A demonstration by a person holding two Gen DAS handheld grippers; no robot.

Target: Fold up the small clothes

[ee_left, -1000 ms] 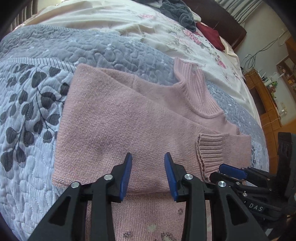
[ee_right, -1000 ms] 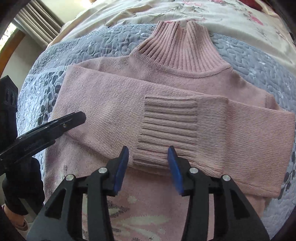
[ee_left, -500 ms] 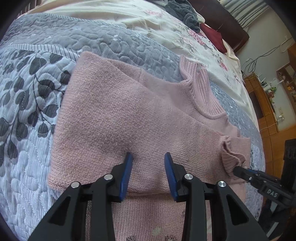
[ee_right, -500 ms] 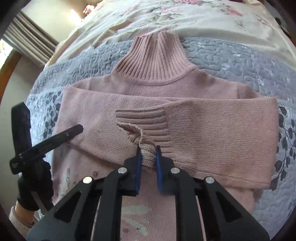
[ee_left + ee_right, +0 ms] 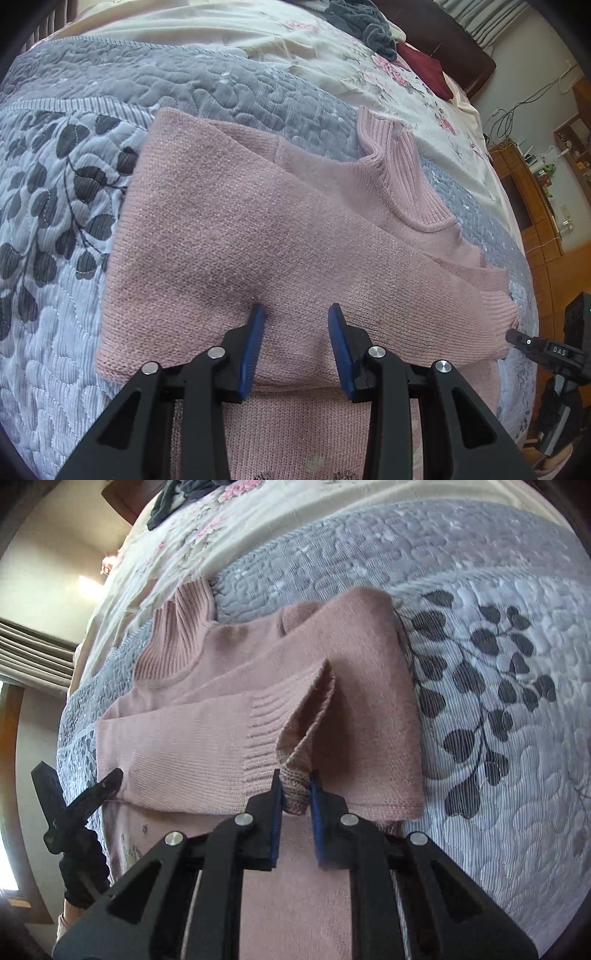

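A pink knit turtleneck sweater (image 5: pixel 229 236) lies flat on the quilted bedspread (image 5: pixel 55 221), with one sleeve folded across its chest. My left gripper (image 5: pixel 295 325) stands open over the lower edge of that sleeve, nothing between its blue pads. In the right wrist view my right gripper (image 5: pixel 295 786) is shut on the ribbed cuff (image 5: pixel 291 738), which is lifted and bunched above the sweater (image 5: pixel 184 746). The left wrist view shows the cuff (image 5: pixel 498 314) stretched rightward to the right gripper's tip (image 5: pixel 528 341). At the left of the right wrist view is the left gripper (image 5: pixel 92 794).
The grey quilt with a dark leaf print (image 5: pixel 498 701) runs around the sweater. Beyond it lies a cream floral sheet (image 5: pixel 258 40) with a dark grey garment (image 5: pixel 369 26) and a red cloth (image 5: pixel 424 62). Wooden furniture (image 5: pixel 535 206) stands past the bed's right side.
My right gripper went from open to shut on the ribbed cuff, then lifted it and drew the sleeve out to the right. My left gripper stayed open over the sleeve.
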